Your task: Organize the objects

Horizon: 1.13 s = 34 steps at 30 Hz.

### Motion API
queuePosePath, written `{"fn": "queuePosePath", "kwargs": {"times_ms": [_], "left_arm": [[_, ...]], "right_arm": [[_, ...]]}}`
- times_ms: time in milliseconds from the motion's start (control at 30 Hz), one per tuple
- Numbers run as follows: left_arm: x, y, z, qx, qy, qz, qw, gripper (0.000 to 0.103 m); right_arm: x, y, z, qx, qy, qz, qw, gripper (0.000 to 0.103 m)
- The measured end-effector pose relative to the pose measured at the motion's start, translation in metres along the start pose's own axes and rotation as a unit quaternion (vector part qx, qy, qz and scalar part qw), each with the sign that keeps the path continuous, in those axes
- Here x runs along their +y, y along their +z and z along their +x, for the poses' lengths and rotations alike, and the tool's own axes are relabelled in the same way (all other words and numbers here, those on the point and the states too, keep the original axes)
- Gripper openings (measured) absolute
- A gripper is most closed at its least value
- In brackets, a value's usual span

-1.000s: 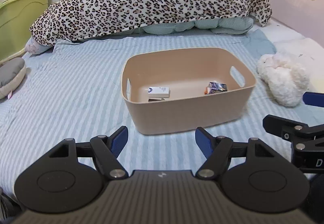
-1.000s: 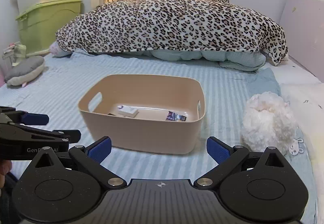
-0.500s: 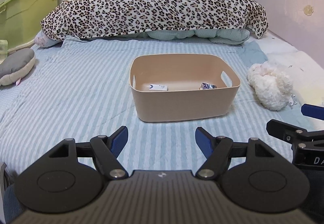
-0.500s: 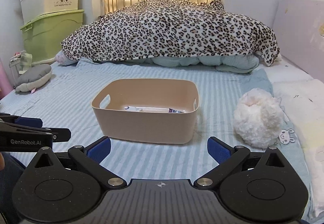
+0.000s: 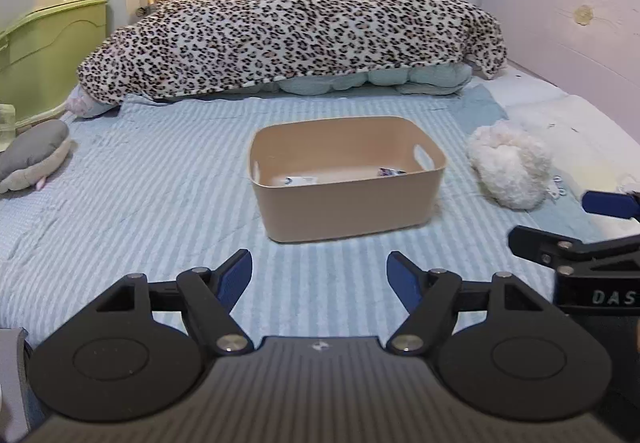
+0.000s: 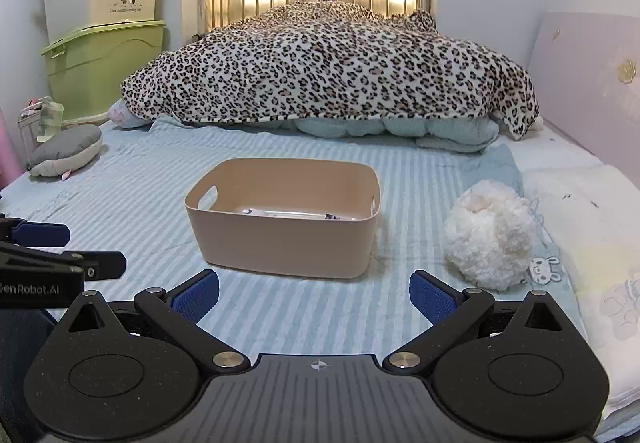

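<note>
A tan plastic basket (image 5: pixel 348 211) stands on the striped bed sheet; it also shows in the right wrist view (image 6: pixel 280 247). Inside lie a white box (image 5: pixel 300 179) and a small dark packet (image 5: pixel 390 171), mostly hidden by the basket's front wall. My left gripper (image 5: pixel 319 279) is open and empty, well in front of the basket. My right gripper (image 6: pixel 314 293) is open and empty, also in front of the basket. Each gripper shows at the edge of the other's view.
A white fluffy plush (image 6: pixel 490 239) lies right of the basket. A leopard-print blanket (image 6: pixel 328 71) is heaped at the far end. A grey plush (image 6: pixel 66 155) lies at the left edge. Green and cream storage bins (image 6: pixel 104 43) stand beyond it. A pale headboard panel (image 5: pixel 568 27) lines the right side.
Both grippers have pulled back from the basket and dropped lower, so the basket looks smaller and its contents are mostly hidden. Both stay open and empty.
</note>
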<state>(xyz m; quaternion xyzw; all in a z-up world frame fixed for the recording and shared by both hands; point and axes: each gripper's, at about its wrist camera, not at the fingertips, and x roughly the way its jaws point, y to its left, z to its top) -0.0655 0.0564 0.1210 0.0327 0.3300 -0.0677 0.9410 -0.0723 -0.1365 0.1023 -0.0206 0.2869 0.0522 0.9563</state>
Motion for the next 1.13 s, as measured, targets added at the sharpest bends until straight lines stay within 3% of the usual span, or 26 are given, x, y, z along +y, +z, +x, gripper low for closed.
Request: {"fn": "queuePosePath", "kwargs": {"times_ms": [1133], "left_arm": [[-0.008,-0.001,-0.015,0.0,-0.001,0.011,0.9999,0.079]], "right_arm": [[0.003,-0.002,-0.015,0.001,0.02,0.007,1.0,0.103]]}}
